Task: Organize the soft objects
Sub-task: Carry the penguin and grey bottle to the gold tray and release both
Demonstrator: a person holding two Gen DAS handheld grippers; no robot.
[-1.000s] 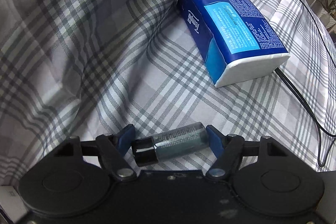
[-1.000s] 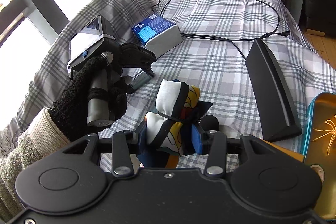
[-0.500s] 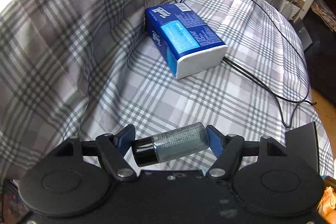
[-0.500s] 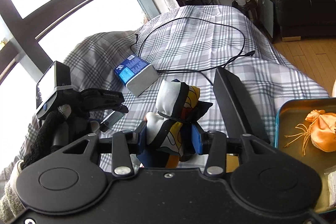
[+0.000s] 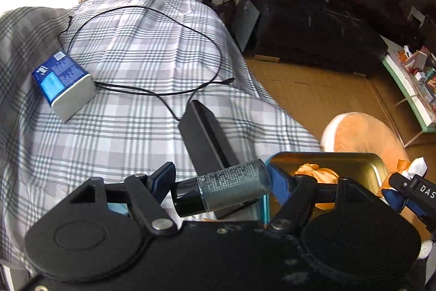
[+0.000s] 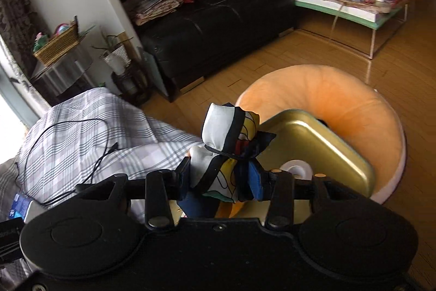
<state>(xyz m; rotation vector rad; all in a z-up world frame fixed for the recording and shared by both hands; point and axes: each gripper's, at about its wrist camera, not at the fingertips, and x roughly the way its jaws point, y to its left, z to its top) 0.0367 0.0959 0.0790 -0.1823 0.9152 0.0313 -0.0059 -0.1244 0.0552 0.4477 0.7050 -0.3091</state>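
My left gripper [image 5: 220, 182] is shut on a small grey-green bottle [image 5: 231, 186] with a black cap, held crosswise between the blue pads. Beyond it is a gold tin [image 5: 354, 160] with an orange drawstring pouch [image 5: 318, 172] inside. My right gripper [image 6: 220, 176] is shut on a knotted patterned scarf [image 6: 226, 132] in white, black, yellow and blue. It hangs over the gold tin [image 6: 313, 138], which rests on an orange ring cushion [image 6: 340, 100]. The right gripper's edge and the scarf show at the right of the left wrist view.
A plaid-covered bed [image 5: 130, 127] carries a blue tissue pack [image 5: 62, 81], a black cable [image 5: 163, 92] and a black wedge-shaped stand [image 5: 207, 138]. A black sofa [image 6: 218, 26], a plant [image 6: 114, 56], a wicker basket [image 6: 57, 42] and a cluttered coffee table [image 6: 351, 4] stand on the wooden floor.
Both grippers have swung right from the bed toward the gold tin and orange cushion, each keeping its load. The tissue pack has dropped back to the left.
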